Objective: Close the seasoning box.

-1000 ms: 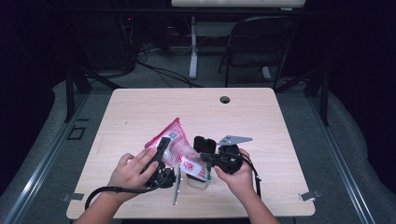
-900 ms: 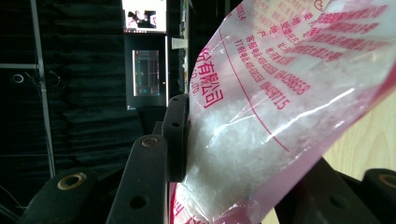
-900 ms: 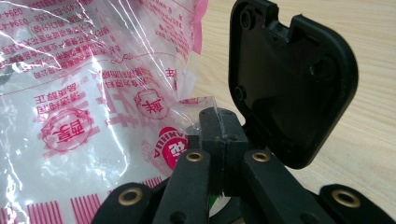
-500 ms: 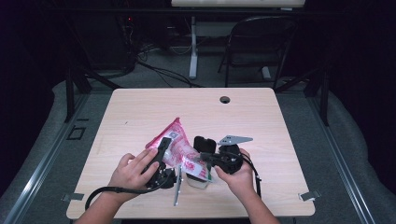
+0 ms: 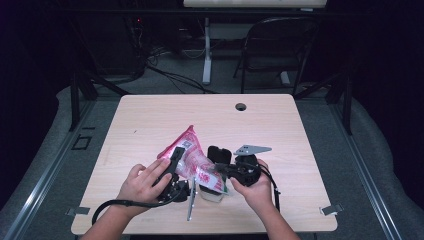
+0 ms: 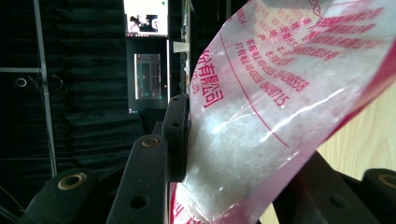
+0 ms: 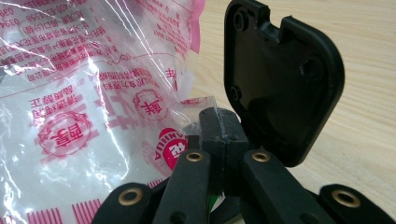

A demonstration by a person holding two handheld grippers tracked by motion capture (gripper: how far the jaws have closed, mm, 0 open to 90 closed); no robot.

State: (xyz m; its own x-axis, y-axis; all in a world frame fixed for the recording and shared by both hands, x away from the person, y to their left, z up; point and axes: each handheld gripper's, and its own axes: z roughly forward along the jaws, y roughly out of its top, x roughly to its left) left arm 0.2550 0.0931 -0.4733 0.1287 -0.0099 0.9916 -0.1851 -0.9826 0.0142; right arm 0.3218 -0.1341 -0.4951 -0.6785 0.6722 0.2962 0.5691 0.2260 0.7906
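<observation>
My left claw (image 6: 224, 154) clamps the pink-printed bag (image 5: 192, 160) of white grains, lifted just above the near worktop (image 5: 150, 120). My right claw (image 7: 219, 128), fully closed, pinches its corner film. I should pull steadily apart, keeping the bag upright.

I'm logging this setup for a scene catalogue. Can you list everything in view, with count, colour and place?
Plastic bag: one, pink and clear with white grains, near table edge, gripped by both tools.
Small container: one, whitish, under the bag.
Table: one, light wood, centre.
Cable hole: one, dark, far table edge.
Folding chair: one, dark, behind the table.
Left tool: one, black, clamped on the bag's body.
Right tool: one, black, pinching the bag's corner.
Hands: two, at near edge.
</observation>
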